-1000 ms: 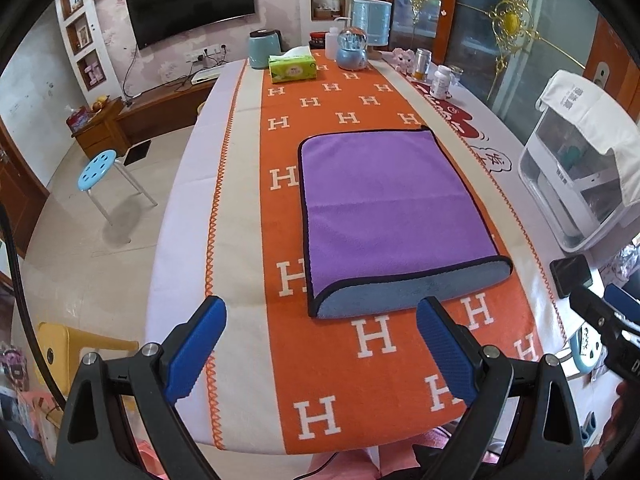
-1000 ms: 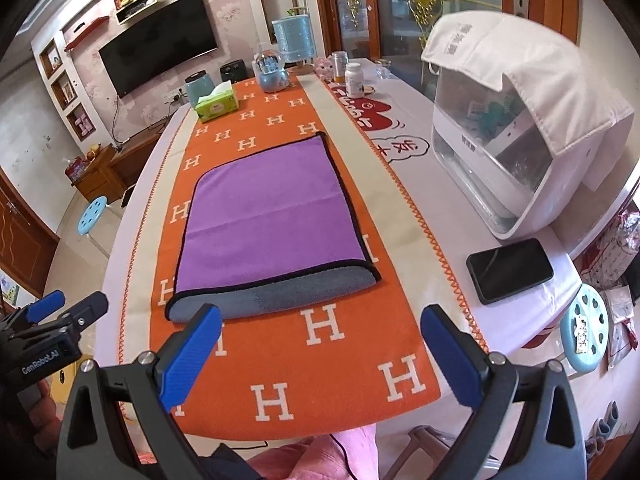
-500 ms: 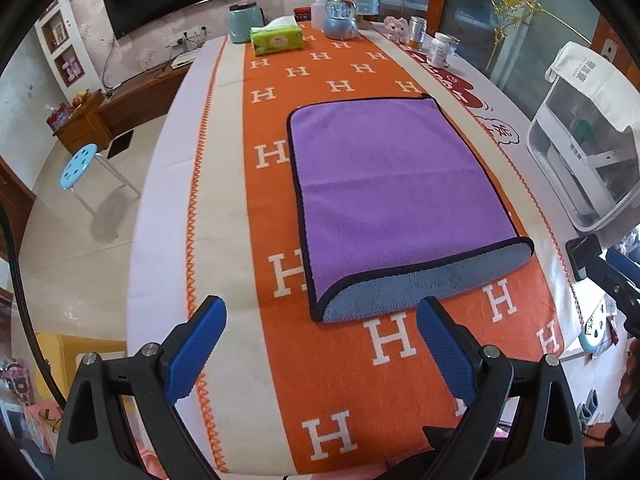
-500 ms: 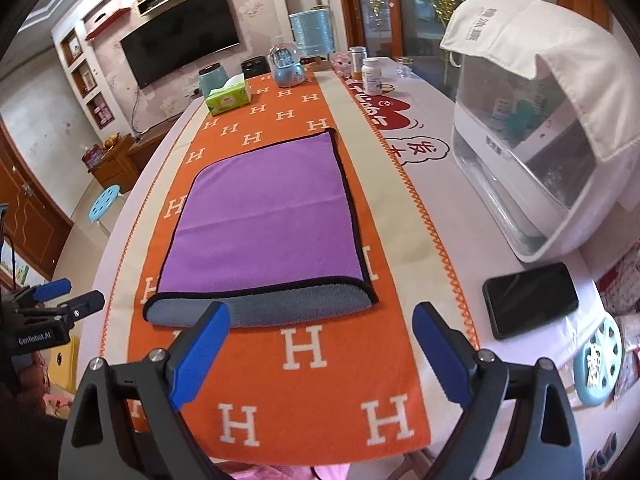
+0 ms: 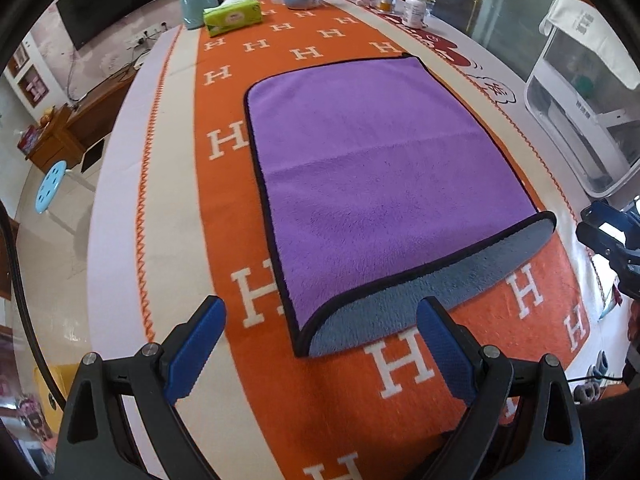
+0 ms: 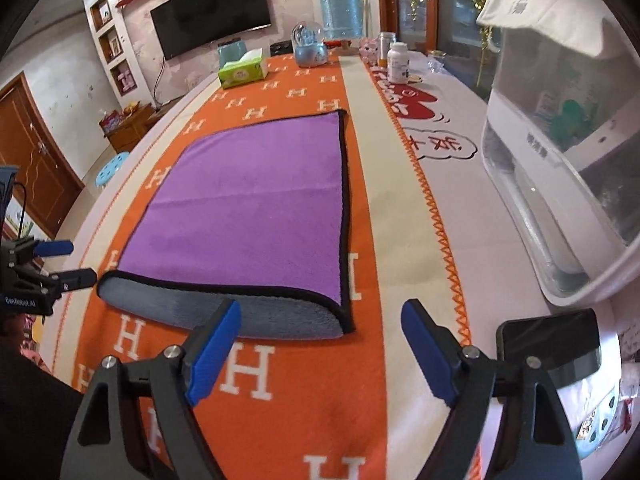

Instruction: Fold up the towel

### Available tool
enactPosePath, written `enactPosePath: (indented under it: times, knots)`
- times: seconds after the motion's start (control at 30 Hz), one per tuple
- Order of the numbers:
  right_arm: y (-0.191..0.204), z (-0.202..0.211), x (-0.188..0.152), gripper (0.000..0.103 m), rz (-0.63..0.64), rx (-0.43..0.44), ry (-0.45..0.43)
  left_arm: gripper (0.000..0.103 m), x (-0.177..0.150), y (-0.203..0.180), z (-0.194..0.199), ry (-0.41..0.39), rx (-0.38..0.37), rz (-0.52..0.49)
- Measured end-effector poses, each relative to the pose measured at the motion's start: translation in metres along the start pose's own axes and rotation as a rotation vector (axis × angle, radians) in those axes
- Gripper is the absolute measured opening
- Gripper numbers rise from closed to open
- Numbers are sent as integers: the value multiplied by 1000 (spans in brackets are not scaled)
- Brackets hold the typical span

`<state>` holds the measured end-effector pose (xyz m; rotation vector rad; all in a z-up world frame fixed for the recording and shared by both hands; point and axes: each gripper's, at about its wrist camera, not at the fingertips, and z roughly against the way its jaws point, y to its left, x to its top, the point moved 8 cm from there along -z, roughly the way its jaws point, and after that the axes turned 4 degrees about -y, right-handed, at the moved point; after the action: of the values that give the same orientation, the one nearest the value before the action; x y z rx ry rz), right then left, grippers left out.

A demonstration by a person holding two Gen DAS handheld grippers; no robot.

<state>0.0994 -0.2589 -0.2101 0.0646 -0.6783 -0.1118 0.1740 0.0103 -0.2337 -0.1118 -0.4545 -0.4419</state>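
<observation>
A purple towel (image 5: 372, 168) with black trim lies folded once on the orange H-pattern runner (image 5: 320, 36); its grey underside shows along the near fold. It also shows in the right wrist view (image 6: 248, 196). My left gripper (image 5: 320, 344) is open and empty, just short of the towel's near left corner. My right gripper (image 6: 320, 340) is open and empty, at the towel's near right corner. Each gripper shows at the edge of the other's view: the right one (image 5: 608, 236), the left one (image 6: 48, 264).
A white appliance (image 6: 560, 168) stands on the right with a black phone (image 6: 552, 344) in front of it. A green tissue box (image 5: 232, 18), a blue snow globe (image 6: 310, 46), a blue cup and bottles (image 6: 398, 62) stand at the table's far end.
Both grippers have moved forward and down toward the towel's near fold, which now looks much larger. Both stay open. The towel has not moved.
</observation>
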Motion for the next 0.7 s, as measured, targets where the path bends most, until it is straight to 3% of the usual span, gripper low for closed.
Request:
enactPosePath:
  times: [0.53,0.7]
  knots:
    - [1,-46,-14,60,106,78,96,95,1,-7,-40,65,-50,1]
    - [3,-51,-14,49,137,95,115,83,-1,-7,-47,76,-42,4]
